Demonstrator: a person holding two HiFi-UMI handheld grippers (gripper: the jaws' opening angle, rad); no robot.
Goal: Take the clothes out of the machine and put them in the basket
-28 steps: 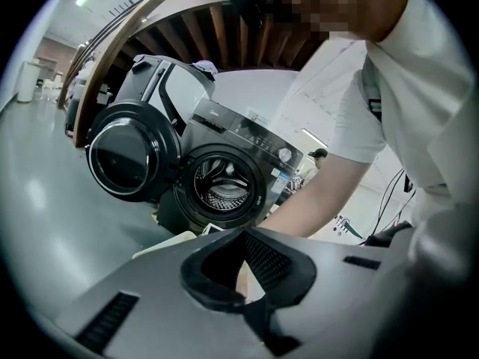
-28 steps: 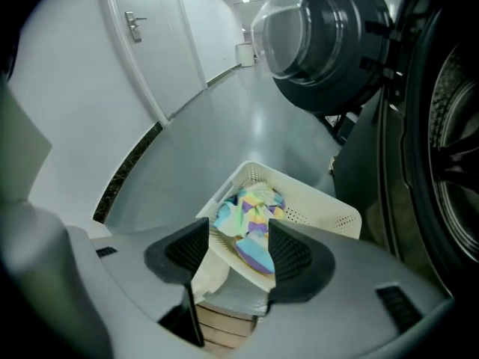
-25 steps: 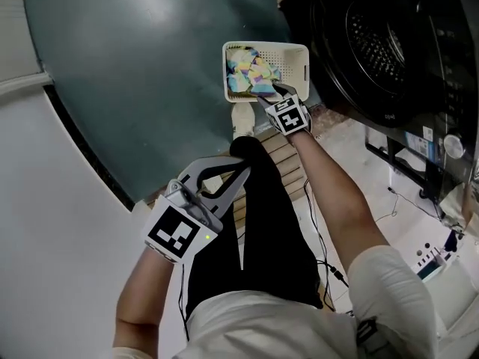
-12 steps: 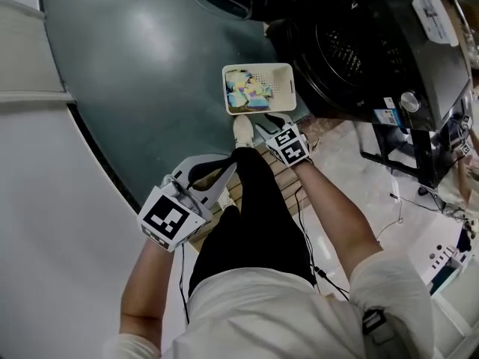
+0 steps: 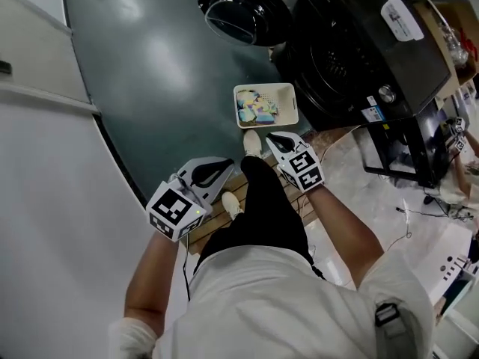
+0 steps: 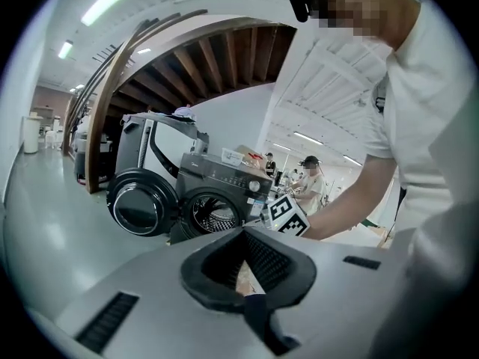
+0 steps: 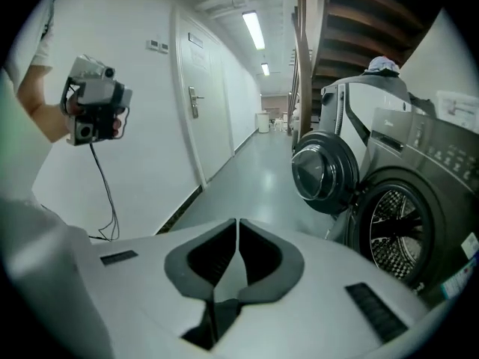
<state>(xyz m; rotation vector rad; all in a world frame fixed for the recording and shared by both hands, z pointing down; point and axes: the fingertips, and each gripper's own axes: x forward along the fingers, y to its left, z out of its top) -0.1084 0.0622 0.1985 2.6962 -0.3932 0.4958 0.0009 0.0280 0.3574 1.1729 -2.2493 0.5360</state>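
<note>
Left tongs (image 5: 228,167) and right tongs (image 5: 270,136) pinched empty, right just closed; one clothes basket (image 5: 293,108), one open machine (image 5: 352,58).

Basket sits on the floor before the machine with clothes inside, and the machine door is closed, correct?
No: the door is open, swung aside from the drum, as the right gripper view shows. The basket does sit on the floor before the machine with clothes inside.

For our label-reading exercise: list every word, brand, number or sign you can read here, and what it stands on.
Nothing reads clearly.
White label on the washing machine top: too small.
Blue sticker on its front: blurred.
Square marker on the right tool: pattern, no letters.
</note>
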